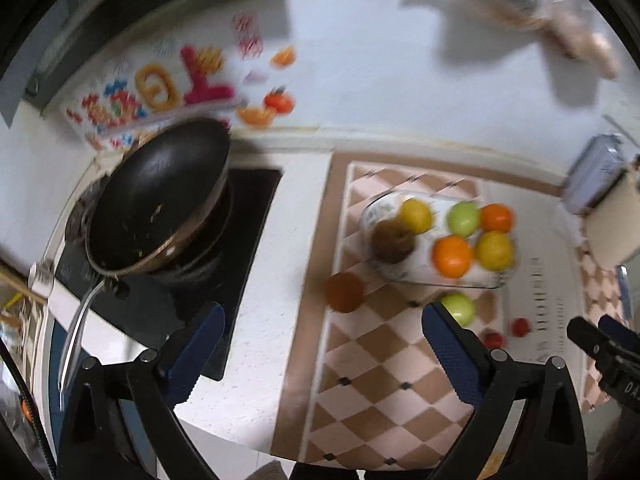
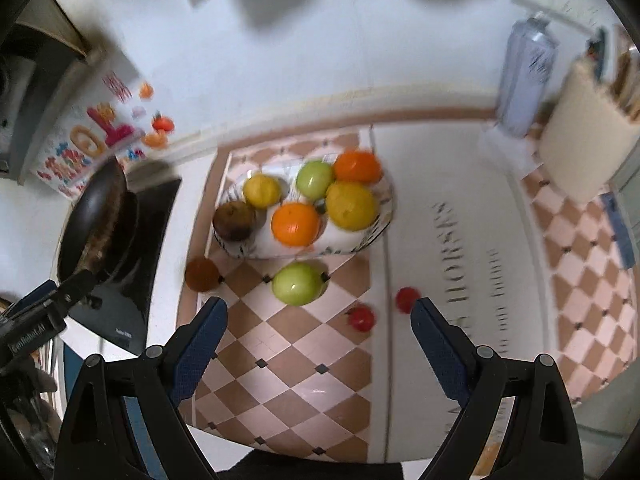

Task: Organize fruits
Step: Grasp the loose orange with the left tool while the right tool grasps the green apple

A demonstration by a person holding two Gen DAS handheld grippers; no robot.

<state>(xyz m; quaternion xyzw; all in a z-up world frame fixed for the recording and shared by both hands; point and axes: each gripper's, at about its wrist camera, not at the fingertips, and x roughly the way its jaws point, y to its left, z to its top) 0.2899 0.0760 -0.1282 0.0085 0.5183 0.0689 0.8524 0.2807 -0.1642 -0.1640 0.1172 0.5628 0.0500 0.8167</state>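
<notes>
A glass bowl (image 2: 380, 224) on the checkered mat holds several fruits: two oranges (image 2: 296, 224), two yellow fruits (image 2: 352, 206), a green apple (image 2: 315, 179) and a brown fruit (image 2: 235, 220). Loose on the mat lie a green apple (image 2: 299, 283), a brown round fruit (image 2: 202, 275) and two small red fruits (image 2: 361, 319). My right gripper (image 2: 316, 336) is open and empty, above the mat short of the loose apple. My left gripper (image 1: 324, 344) is open and empty, left of the loose apple (image 1: 460, 307), with the bowl (image 1: 372, 216) ahead.
A black frying pan (image 1: 156, 196) sits on a black hob (image 1: 240, 240) at the left. A checkered mat (image 2: 288, 380) covers the counter. A blue-grey bottle (image 2: 524, 76) and a cream block (image 2: 588, 140) stand at the back right. The wall is close behind.
</notes>
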